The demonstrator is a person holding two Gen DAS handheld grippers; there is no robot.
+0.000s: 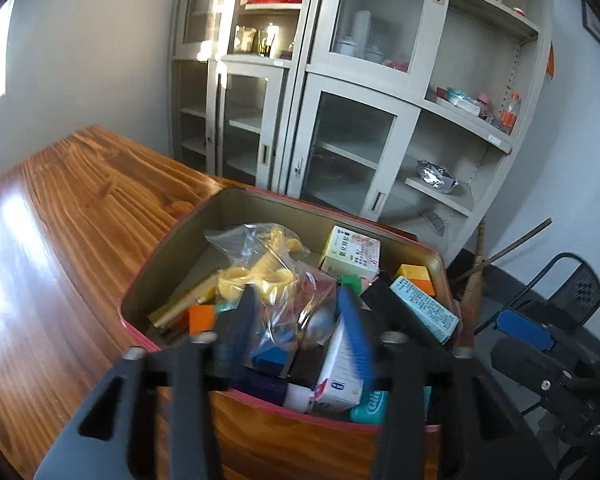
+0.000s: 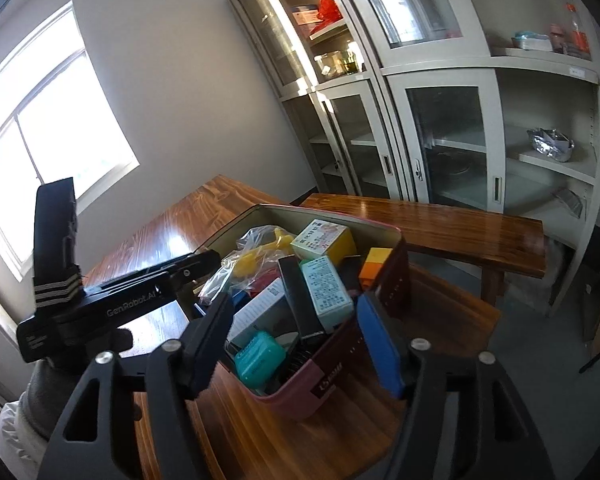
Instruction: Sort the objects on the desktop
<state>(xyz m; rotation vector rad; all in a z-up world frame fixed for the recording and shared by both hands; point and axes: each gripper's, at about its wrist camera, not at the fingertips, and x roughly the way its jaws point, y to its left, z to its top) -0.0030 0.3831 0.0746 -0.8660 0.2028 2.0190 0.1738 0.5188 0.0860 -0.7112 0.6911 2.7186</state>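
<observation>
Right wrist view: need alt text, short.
An open pink tin crammed with small boxes, a teal case and a bagged yellow item sits on a wooden table, framed by the right gripper with jaws open. The left gripper reaches in from the left; glass-door cabinets stand behind.

We see a glossy, varnished wood table (image 2: 440,220) with strong grain, catching glare. On it, the red tin (image 2: 340,368) looks like smooth painted metal, matt gold inside. A crinkled clear plastic bag (image 1: 268,248) and printed cardboard boxes (image 1: 350,254) fill it. The cabinets (image 1: 360,100) are matt grey metal with glass.
</observation>
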